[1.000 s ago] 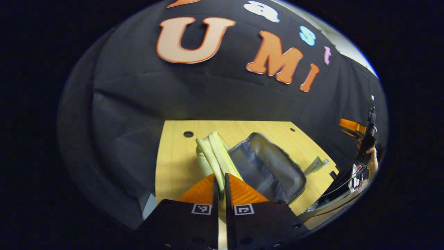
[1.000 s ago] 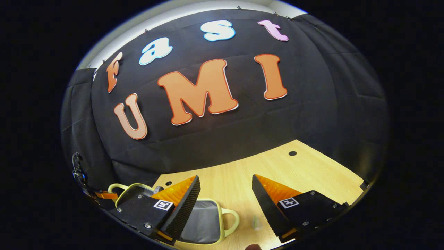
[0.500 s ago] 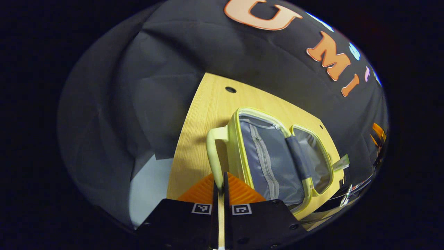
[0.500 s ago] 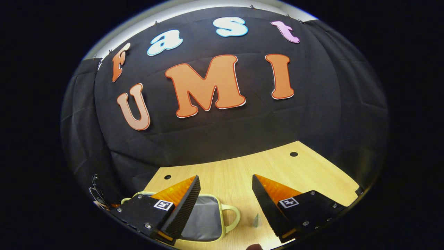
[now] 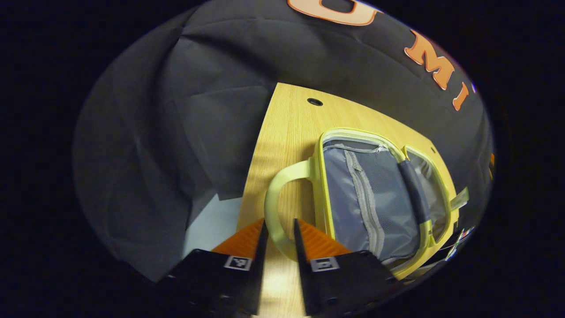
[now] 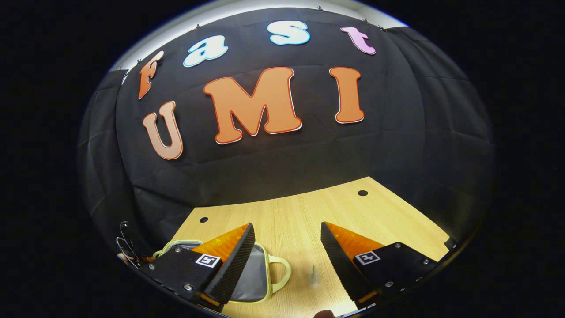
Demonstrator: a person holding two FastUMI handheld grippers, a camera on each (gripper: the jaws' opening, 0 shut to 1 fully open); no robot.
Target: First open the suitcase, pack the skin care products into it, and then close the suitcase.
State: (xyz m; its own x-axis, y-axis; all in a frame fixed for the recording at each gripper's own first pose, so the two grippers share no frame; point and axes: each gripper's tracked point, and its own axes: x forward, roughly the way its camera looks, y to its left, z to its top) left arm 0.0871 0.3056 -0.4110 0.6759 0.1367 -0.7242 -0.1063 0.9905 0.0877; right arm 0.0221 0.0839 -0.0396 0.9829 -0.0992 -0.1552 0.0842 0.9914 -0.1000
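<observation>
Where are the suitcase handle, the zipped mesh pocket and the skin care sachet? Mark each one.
suitcase handle [image 5: 274, 207], left gripper view, on the outer curve of the loop.
zipped mesh pocket [image 5: 379, 194], left gripper view, on the mesh panel.
skin care sachet [image 6: 313, 276], right gripper view, on its middle.

The suitcase [image 5: 371, 194] lay spread flat on the wooden table — pale yellow-green shell, grey fabric lining with a zipped mesh pocket, a looped handle [image 5: 278, 207] at each outer end. A small pale-green skin care tube [image 6: 313, 277] lay just beside its right-hand handle [image 6: 280, 274] — apart from it
</observation>
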